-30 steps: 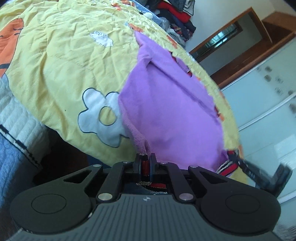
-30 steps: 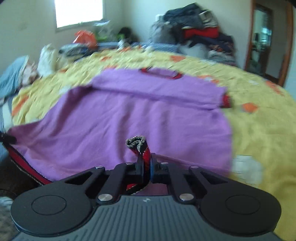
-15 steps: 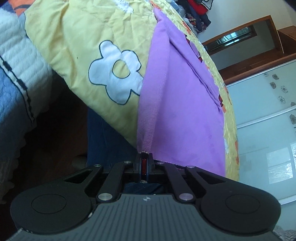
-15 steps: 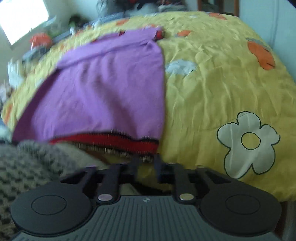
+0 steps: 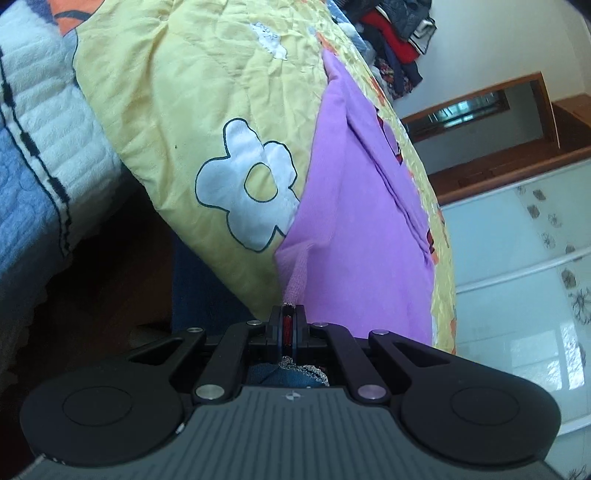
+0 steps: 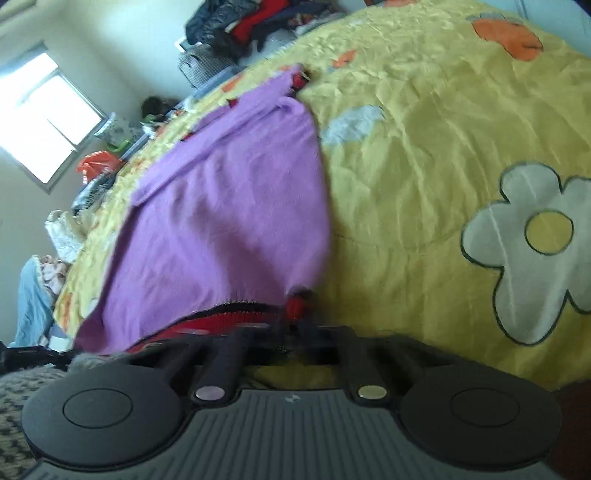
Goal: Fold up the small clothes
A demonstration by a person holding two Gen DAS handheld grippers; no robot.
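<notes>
A purple garment [image 5: 354, 221] with a red and black striped hem lies spread on the yellow flowered bedspread [image 5: 177, 92]. My left gripper [image 5: 287, 321] is shut on the garment's hem corner at the bed's edge, and the cloth runs taut from its tips. In the right wrist view the purple garment [image 6: 221, 221] lies ahead with its red hem [image 6: 229, 317] just in front of my right gripper [image 6: 301, 321]. That gripper is blurred; a bit of red hem sits at its tips.
A pile of clothes [image 6: 255, 22] lies at the far end of the bed. A white and blue blanket [image 5: 33, 166] hangs to the left. A glass wardrobe door [image 5: 524, 280] and a wooden frame [image 5: 491, 110] stand beyond the bed. A window [image 6: 44, 122] is at far left.
Both grippers have dropped to the bed's near edge, pulling the hem toward it. The right gripper's jaws were apart around the hem half a second ago; now red hem sits at its tips.
</notes>
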